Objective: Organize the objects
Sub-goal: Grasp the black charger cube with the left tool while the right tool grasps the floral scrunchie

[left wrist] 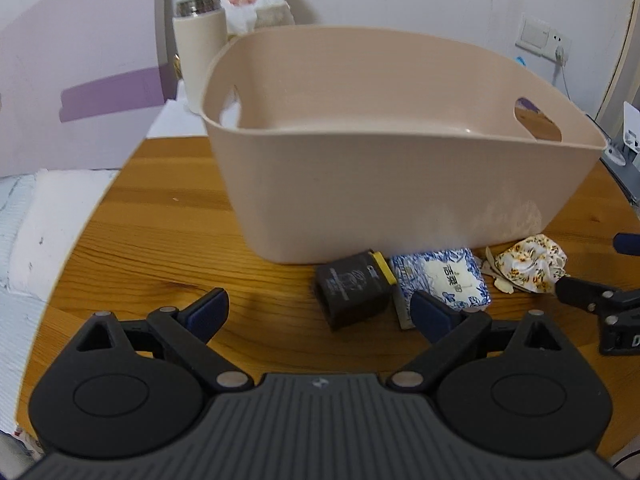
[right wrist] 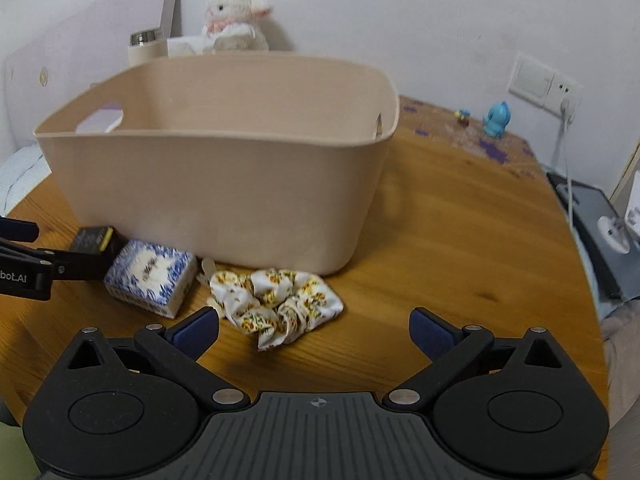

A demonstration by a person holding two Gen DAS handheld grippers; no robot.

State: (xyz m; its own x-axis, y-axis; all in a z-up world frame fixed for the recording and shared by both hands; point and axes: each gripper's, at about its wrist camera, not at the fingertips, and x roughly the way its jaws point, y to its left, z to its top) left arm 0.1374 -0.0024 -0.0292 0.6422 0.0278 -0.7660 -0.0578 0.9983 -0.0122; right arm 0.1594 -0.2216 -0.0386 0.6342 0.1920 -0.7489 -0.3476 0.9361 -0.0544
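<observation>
Beige bin [left wrist: 400, 184] at 12 o'clock on counter [left wrist: 160, 240], looks empty. Black box [left wrist: 352, 294], blue-white packet [left wrist: 444, 276], floral scrunchie [right wrist: 276, 300] lined at its base, within reach. Left gripper [left wrist: 320, 314] fingers apart, aimed at box; right gripper [right wrist: 314, 330] fingers apart, empty, near scrunchie.

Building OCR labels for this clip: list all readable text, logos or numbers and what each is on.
"bot.AI", start cut off: black body of the left claw, seen in the right wrist view.
Two Chinese characters on the blue-and-white patterned rectangular box: too blurred to read.
Pale crest and print on the small black box with yellow edge: illegible.
Beige plastic basket, floral fabric scrunchie: no text.
</observation>
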